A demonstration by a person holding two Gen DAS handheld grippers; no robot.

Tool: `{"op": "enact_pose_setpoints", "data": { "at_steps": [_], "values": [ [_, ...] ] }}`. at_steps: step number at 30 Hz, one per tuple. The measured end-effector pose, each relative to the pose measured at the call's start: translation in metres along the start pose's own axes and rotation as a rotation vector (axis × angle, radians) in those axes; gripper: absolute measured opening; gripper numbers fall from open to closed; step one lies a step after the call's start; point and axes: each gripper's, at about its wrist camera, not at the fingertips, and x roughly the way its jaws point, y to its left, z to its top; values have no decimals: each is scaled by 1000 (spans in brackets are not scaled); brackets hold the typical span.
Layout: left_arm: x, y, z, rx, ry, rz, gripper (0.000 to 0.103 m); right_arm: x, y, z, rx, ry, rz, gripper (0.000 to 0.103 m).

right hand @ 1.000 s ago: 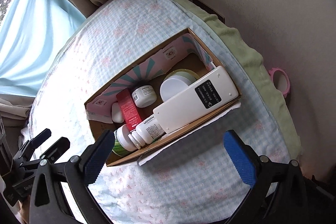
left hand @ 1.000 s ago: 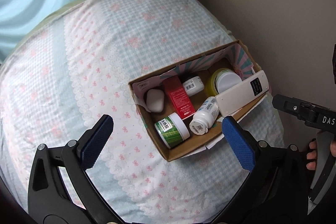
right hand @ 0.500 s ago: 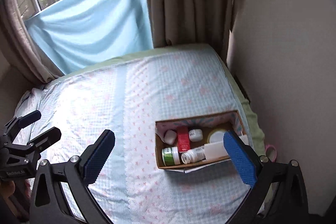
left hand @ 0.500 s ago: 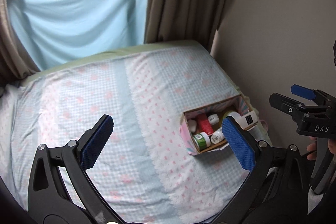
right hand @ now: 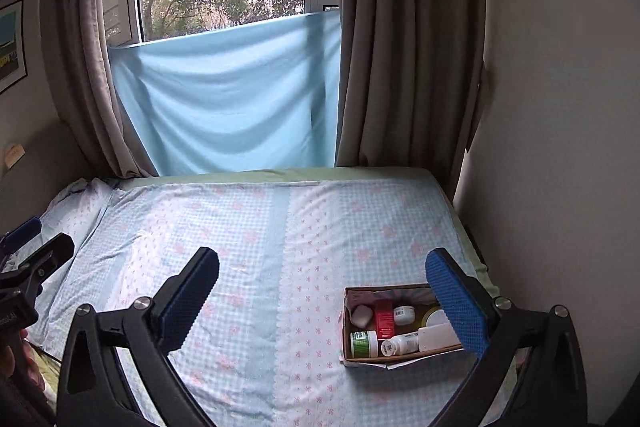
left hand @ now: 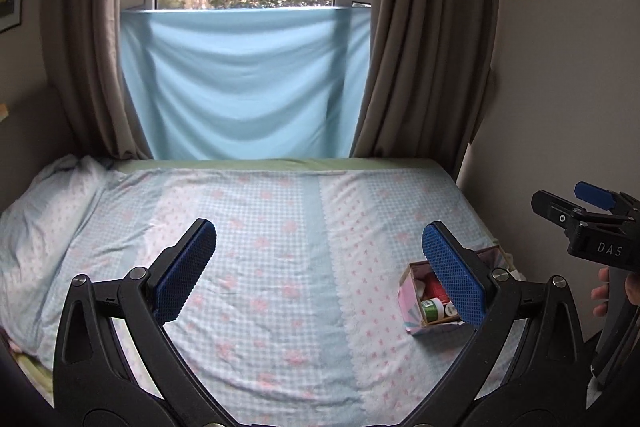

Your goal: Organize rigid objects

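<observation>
- The left gripper [left hand: 318, 273] hung over the bed [left hand: 256, 227] with its blue-padded fingers [left hand: 185, 269] spread wide apart and nothing between them.
- The right gripper [right hand: 322, 301] was likewise held wide apart and empty above the bed; in the left wrist view it showed at the right edge [left hand: 592, 223], a person's hand [left hand: 612, 291] around its handle.
- The cardboard box [right hand: 348, 347] sat on the patterned sheet near the bed's right-hand side, close to the wall [right hand: 560, 147], well apart from both sets of fingertips — in each view the right-hand finger overlapped it only by line of sight.
- Inside the box, seen from the right wrist: a white rounded case [right hand: 361, 315] at the far left corner, a red carton [right hand: 384, 317] beside it, and a small white jar [right hand: 403, 315] beyond that.
- Along the near side lay a green-labelled jar [right hand: 364, 343], then a white pill bottle [right hand: 400, 343] on its side, then a white remote control [right hand: 438, 335] partly hidden behind the blue pad.
- A round yellowish-rimmed tub [right hand: 434, 315] lay towards the box's right end, half covered by the same pad.
- From the left wrist the box [left hand: 410, 301] was smaller and mostly hidden; only the red carton [left hand: 434, 287] and the green-labelled jar [left hand: 432, 309] could be made out.
- Behind the bed hung a light blue cloth [left hand: 244, 95] across the lower window — brown curtains [left hand: 424, 47] flanked it.
- A pillow [left hand: 44, 211] lay at the bed's left end.
</observation>
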Motion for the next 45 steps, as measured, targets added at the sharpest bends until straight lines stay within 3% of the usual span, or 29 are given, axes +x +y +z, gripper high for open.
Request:
{"op": "enact_pose_setpoints", "data": {
  "at_steps": [15,26,45],
  "values": [
    [-8,-10,-4,2,-17,-6,103,-12,1,-2,-10,-27,-32,103],
    [-13,-16,-5,9,-67,24,103,-9,1,0,-27,-39,-28,103],
    [-7,-30,-2,14,-67,63,103,-5,-7,3,-24,-43,-14,103]
  ]
}}
